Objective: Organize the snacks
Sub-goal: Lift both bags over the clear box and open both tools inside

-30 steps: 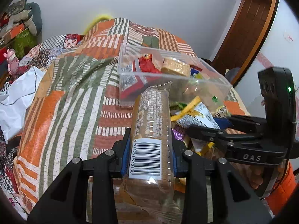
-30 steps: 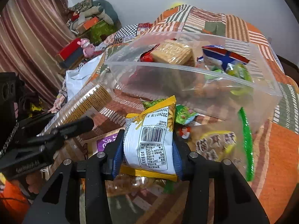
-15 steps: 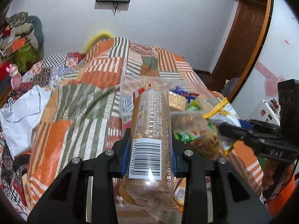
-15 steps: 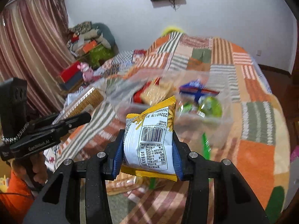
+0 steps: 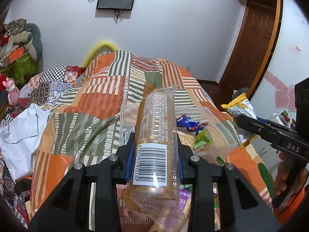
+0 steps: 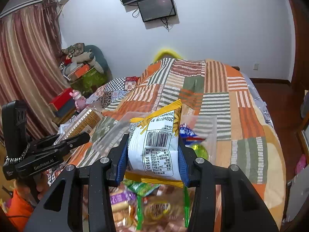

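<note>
My left gripper (image 5: 155, 158) is shut on a clear sleeve of round biscuits (image 5: 155, 135) with a barcode label, held above the bed. My right gripper (image 6: 154, 160) is shut on a white and yellow snack packet (image 6: 156, 143), also raised. Each gripper shows in the other's view: the right one with its packet (image 5: 241, 110) at the right, the left one with the biscuit sleeve (image 6: 85, 121) at the left. A clear plastic bin (image 5: 208, 129) with several snacks lies below and ahead of both; it also shows in the right wrist view (image 6: 208, 135).
Loose snack packets (image 6: 146, 208) lie on the patchwork bedspread (image 5: 81, 119) under the grippers. A white cloth (image 5: 21, 133) and piled boxes (image 6: 65, 104) are at the left. A wooden door (image 5: 249, 52) stands at the right.
Both grippers have risen with their snacks, away from the bin. The bin and loose packets now sit lower and smaller in both views.
</note>
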Available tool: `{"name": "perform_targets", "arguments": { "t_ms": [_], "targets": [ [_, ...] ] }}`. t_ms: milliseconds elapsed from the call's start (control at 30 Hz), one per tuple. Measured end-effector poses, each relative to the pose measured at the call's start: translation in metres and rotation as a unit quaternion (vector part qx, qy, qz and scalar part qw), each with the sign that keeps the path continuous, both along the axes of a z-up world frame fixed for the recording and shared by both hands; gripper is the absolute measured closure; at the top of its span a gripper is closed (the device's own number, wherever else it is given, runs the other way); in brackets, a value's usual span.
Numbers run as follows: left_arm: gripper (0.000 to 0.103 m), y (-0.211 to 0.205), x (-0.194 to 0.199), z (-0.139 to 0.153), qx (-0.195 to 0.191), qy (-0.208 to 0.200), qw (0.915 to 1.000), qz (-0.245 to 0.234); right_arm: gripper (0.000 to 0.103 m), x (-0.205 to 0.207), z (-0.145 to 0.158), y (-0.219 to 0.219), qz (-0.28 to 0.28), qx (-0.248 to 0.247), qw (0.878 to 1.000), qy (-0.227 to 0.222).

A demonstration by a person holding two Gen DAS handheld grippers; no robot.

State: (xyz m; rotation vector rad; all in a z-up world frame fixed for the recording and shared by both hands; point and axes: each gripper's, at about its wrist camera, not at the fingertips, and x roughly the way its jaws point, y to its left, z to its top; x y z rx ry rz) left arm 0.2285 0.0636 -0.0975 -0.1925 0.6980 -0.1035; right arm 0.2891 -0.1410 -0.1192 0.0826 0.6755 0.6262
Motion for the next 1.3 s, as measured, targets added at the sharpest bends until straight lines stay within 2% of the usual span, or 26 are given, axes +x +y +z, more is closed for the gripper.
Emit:
{"name": "perform_targets", "arguments": {
  "t_ms": [267,433,700,867,1033,1200,1300],
  "targets": [
    [0.068,0.002,0.031,-0.013,-0.026,0.016,0.9995,-0.004,0.062,0.024,-0.002,0.017,-0.004,-0.007,1.000,-0.001],
    [0.068,0.003,0.050,-0.024,-0.027,0.031,0.9992,0.001,0.062,0.041,-0.009,0.029,-0.007,-0.018,1.000,0.006],
    [0.068,0.006,0.070,-0.045,-0.032,0.055,0.9980,0.006,0.062,0.065,-0.029,0.051,-0.002,-0.045,0.998,0.036],
    [0.068,0.006,0.077,-0.057,-0.032,0.070,0.9970,0.004,0.062,0.073,-0.039,0.055,-0.001,-0.045,0.998,0.054],
    [0.068,0.008,0.078,-0.059,-0.026,0.069,0.9972,0.010,0.062,0.078,-0.051,0.056,-0.007,-0.044,0.996,0.080],
    [0.068,0.009,0.076,-0.058,-0.025,0.072,0.9970,0.018,0.058,0.080,-0.051,0.055,-0.011,-0.039,0.995,0.092],
    [0.060,0.010,0.072,-0.055,-0.022,0.070,0.9971,0.020,0.050,0.078,-0.049,0.052,-0.014,-0.041,0.995,0.092]
  ]
}}
